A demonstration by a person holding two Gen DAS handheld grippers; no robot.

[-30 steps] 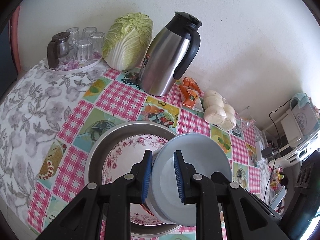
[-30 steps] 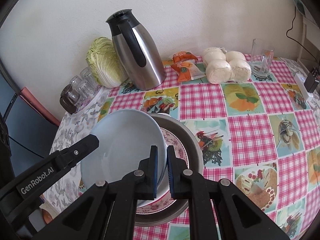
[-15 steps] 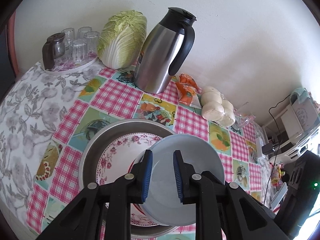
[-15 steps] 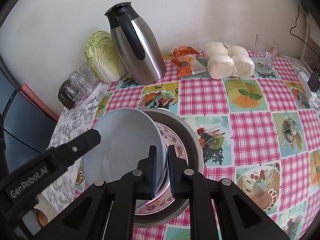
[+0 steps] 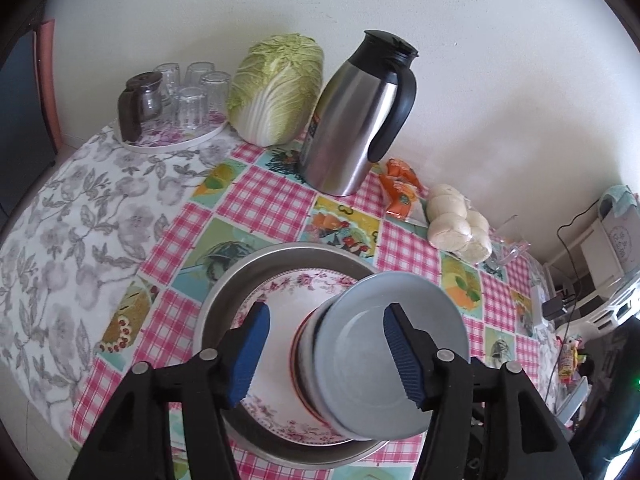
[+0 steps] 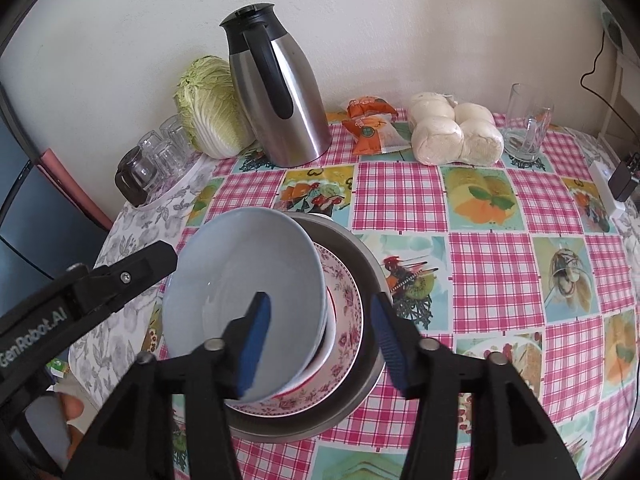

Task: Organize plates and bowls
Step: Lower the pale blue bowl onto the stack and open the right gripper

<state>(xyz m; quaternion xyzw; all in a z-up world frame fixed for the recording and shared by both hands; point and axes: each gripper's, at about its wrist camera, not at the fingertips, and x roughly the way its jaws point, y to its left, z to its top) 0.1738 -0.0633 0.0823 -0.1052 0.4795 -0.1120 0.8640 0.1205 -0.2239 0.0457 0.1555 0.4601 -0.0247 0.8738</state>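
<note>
Both tongs are standing wide, their jaws having just been opening. The left tongs (image 5: 326,350) are straddling the near rim of the pale blue bowl (image 5: 394,360) without pressing it; the right tongs (image 6: 320,344) are straddling its other edge. The bowl is sitting tilted on a flowered plate (image 6: 346,300) inside a metal basin (image 5: 224,292). Farther back on the surface (image 6: 496,256), a steel jug (image 5: 356,120) and a cabbage (image 5: 278,88) are standing beside each other.
</note>
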